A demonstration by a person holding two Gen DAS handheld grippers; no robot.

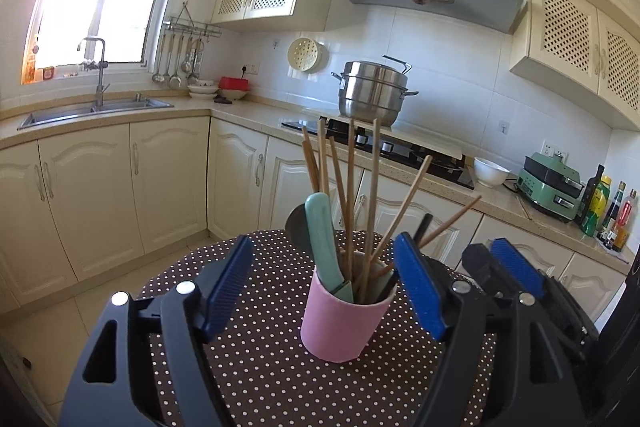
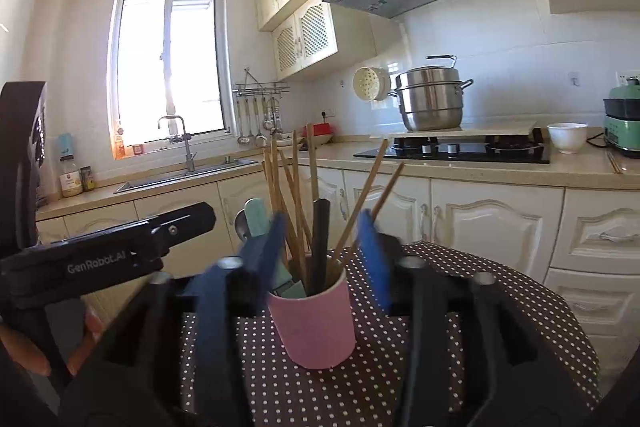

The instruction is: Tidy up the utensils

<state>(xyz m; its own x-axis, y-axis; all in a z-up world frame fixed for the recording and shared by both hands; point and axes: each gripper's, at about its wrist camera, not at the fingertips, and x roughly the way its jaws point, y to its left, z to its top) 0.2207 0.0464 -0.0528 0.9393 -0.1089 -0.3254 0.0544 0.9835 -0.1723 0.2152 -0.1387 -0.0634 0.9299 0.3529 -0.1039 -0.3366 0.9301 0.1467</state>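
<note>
A pink cup (image 1: 340, 323) (image 2: 316, 327) stands upright on the brown polka-dot table (image 1: 260, 367) (image 2: 480, 307). It holds several wooden chopsticks (image 1: 350, 187) (image 2: 296, 187), a mint-handled utensil (image 1: 322, 227) (image 2: 256, 217), a black-handled one (image 2: 320, 239) and a metal spoon (image 1: 296, 227). My left gripper (image 1: 324, 243) is open, its blue pads flanking the cup without touching it. My right gripper (image 2: 323, 219) is open too, its blurred pads apart on either side of the utensil handles, with nothing pressed. Each gripper shows in the other's view: right gripper (image 1: 516, 259), left gripper (image 2: 180, 223).
Behind the table runs a counter with a black hob (image 1: 400, 147), a steel steamer pot (image 1: 372, 95), a white bowl (image 1: 490, 171), a green appliance (image 1: 550, 187) and bottles (image 1: 608, 211). A sink (image 1: 96, 109) is at the left. A hand (image 2: 24, 347) holds the left gripper.
</note>
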